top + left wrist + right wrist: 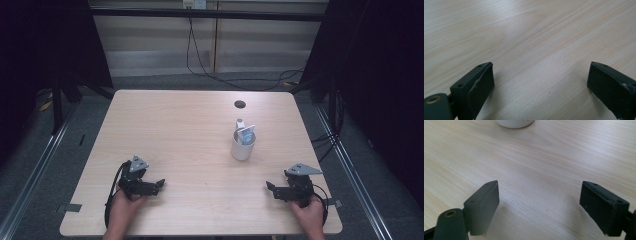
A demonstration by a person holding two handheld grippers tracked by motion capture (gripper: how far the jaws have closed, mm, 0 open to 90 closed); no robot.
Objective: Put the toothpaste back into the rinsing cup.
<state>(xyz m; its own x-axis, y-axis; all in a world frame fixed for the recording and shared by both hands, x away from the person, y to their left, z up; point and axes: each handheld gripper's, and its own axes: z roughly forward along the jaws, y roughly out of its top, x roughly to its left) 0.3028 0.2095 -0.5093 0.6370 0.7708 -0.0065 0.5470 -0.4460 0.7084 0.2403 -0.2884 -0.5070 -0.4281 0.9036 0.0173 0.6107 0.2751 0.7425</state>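
Observation:
A white cup [243, 145] stands upright right of the table's middle, with a white and blue tube-like item [245, 132] sticking out of it. The cup's base [514, 123] shows at the top edge of the right gripper view. My left gripper [161, 184] rests on the wood near the front left, held by a hand, open with nothing between its jaws [540, 82]. My right gripper [268, 186] rests near the front right, also held by a hand, open and empty [539, 202]. Both point inward toward each other.
The light wooden table [190, 130] has a dark round hole [240, 104] near its far edge. Black cables [210, 70] run along the floor behind it. Dark curtains and metal floor rails flank both sides.

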